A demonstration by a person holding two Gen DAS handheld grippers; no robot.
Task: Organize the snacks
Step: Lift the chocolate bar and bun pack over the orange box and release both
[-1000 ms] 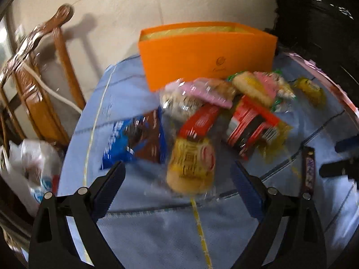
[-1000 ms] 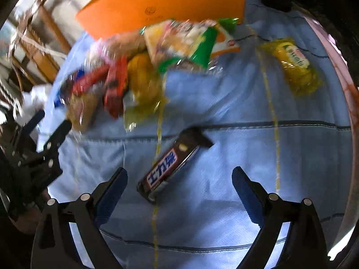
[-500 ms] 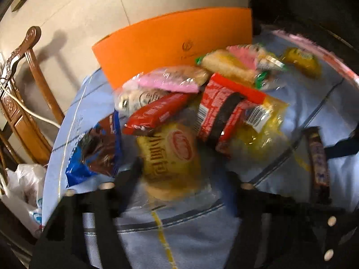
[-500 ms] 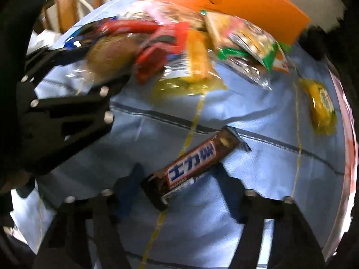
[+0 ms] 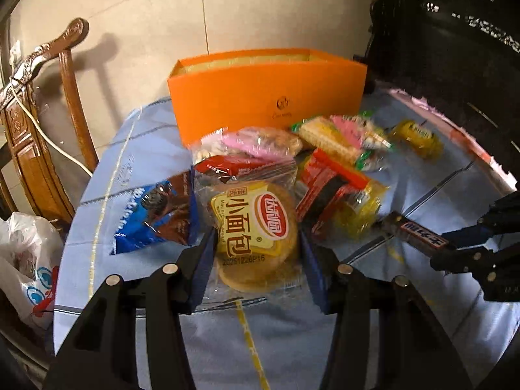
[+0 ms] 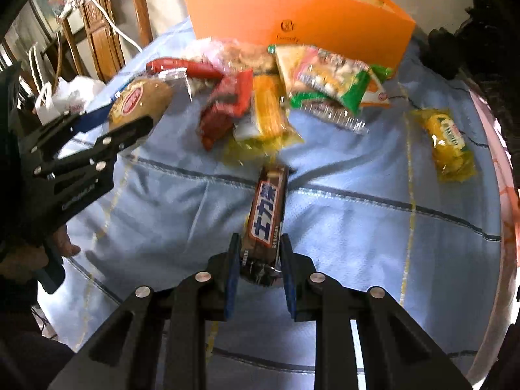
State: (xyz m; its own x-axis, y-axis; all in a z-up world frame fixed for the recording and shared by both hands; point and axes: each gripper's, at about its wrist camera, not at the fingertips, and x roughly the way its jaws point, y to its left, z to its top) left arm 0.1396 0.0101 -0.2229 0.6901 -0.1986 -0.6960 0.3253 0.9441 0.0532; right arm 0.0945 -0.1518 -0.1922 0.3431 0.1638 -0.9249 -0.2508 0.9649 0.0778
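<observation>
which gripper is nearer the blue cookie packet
Left. The left gripper grips the bread pack right beside the blue cookie packet; the right gripper is across the cloth, gripping the chocolate bar.

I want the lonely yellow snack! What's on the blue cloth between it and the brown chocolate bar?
Nothing: in the right wrist view, only bare blue cloth lies between the yellow-wrapped snack and the brown chocolate bar.

One orange box [image 5: 269,104], one chocolate bar [image 6: 268,214], one bread packet [image 5: 256,227], two tongs [image 5: 256,256] [image 6: 260,260]
</observation>
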